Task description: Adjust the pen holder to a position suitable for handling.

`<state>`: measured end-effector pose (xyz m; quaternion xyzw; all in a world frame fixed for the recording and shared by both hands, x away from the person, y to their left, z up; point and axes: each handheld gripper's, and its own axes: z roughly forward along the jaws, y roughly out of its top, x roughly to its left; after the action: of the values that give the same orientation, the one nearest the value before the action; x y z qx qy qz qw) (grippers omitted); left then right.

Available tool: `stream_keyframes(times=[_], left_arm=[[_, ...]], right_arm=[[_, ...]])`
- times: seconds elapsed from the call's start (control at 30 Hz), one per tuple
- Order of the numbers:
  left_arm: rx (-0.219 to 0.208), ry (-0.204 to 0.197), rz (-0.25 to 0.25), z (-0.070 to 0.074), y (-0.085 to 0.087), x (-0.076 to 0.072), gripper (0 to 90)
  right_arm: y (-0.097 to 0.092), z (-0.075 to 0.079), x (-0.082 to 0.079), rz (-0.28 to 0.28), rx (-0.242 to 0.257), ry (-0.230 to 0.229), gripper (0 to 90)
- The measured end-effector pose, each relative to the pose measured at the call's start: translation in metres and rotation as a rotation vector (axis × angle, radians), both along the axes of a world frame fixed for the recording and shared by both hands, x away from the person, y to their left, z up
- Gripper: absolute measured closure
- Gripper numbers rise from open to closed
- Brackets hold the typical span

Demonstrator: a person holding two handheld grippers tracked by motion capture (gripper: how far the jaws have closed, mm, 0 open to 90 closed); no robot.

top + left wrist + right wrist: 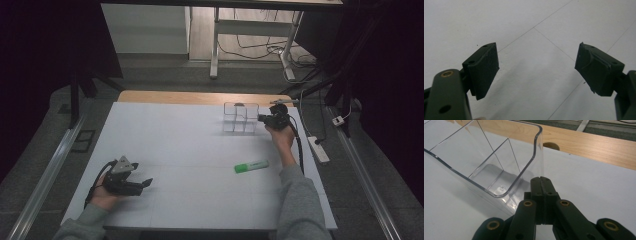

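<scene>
The left gripper (pixel 146 183) is held low at the near left of the table (pixel 175 145), its jaws spread wide over bare surface. The right gripper (pixel 261 118) is held at the far right, jaws pressed together (nothing seen between them), just beside the clear organizer (pixel 240 118). A green marker (pixel 251 166) lies nearer, well apart from both.
</scene>
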<state>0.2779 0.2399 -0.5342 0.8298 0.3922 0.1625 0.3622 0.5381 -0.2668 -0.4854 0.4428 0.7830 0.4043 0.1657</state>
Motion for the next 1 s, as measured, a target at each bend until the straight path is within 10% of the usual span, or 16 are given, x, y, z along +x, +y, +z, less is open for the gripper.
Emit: stream_keyframes(times=[1.0], left_arm=[[0.0, -0.001, -0.003, 0.0, 0.0, 0.0, 18.7]], right_arm=[[0.063, -0.001, 0.0, 0.1, -0.013, 0.001, 89.0]])
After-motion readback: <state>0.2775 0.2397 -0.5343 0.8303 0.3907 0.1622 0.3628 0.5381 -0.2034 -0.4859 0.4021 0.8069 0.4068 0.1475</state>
